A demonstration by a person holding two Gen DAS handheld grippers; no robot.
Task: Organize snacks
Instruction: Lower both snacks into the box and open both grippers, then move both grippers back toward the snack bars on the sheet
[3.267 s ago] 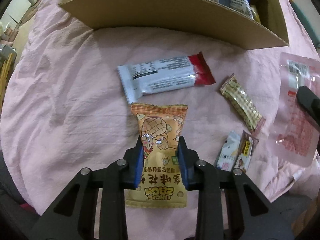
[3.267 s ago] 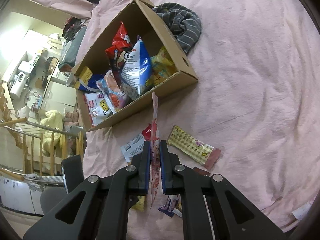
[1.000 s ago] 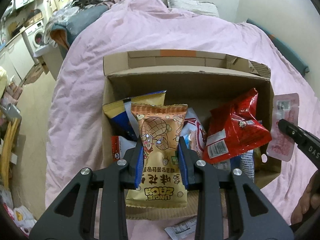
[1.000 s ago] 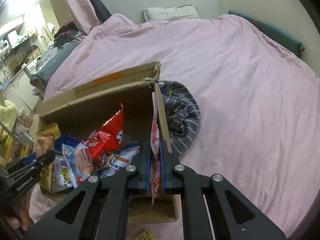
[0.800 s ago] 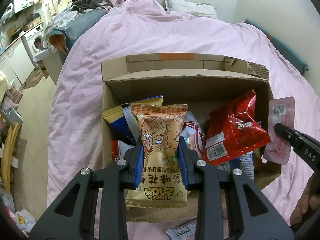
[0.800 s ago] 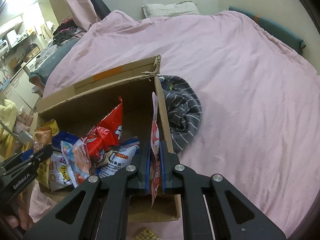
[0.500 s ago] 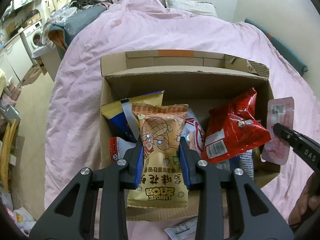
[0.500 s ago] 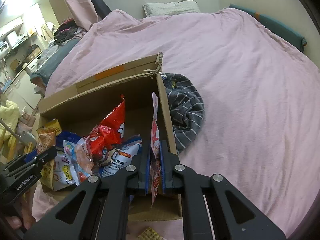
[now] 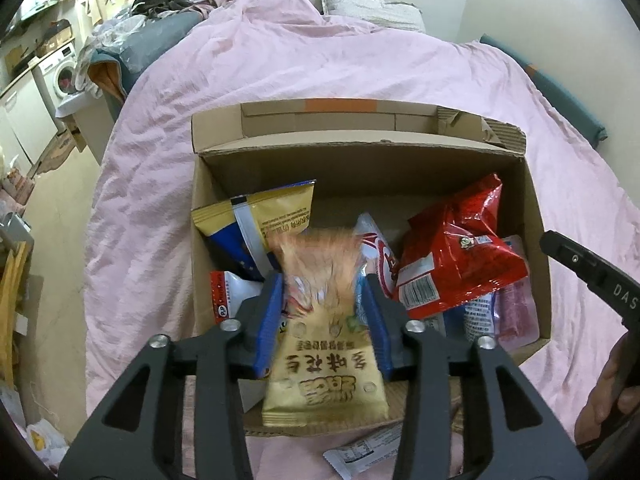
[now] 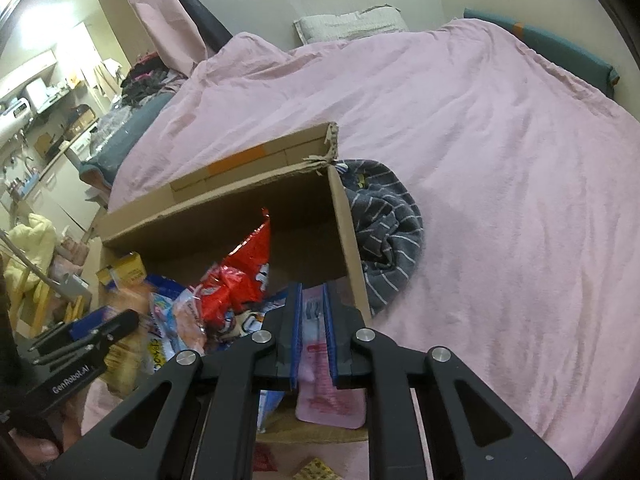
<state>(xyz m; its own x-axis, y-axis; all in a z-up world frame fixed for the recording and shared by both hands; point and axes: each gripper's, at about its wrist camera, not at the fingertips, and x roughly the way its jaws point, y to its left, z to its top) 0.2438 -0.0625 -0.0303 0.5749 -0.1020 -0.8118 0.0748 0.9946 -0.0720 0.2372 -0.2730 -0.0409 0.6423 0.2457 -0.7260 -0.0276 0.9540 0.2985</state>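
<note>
My left claw (image 9: 324, 320) is released, the blurred peanut bag (image 9: 324, 344) loose between its fingers above the box (image 9: 360, 168). My right claw (image 10: 311, 336) is released too; the pink pouch (image 10: 320, 384) lies beneath it.

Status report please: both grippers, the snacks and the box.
Left gripper open, peanut packet blurred, dropping over cardboard box. Right gripper open, pink pouch loose between its fingers. Nothing blocking.

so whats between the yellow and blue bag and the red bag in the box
In the left wrist view, the blurred peanut packet, mid-drop between the left gripper's open jaws, and a white wrapper behind it.

Blurred peanut packet (image 9: 326, 344), pink pouch (image 10: 326, 388), over box (image 9: 532, 216)
</note>
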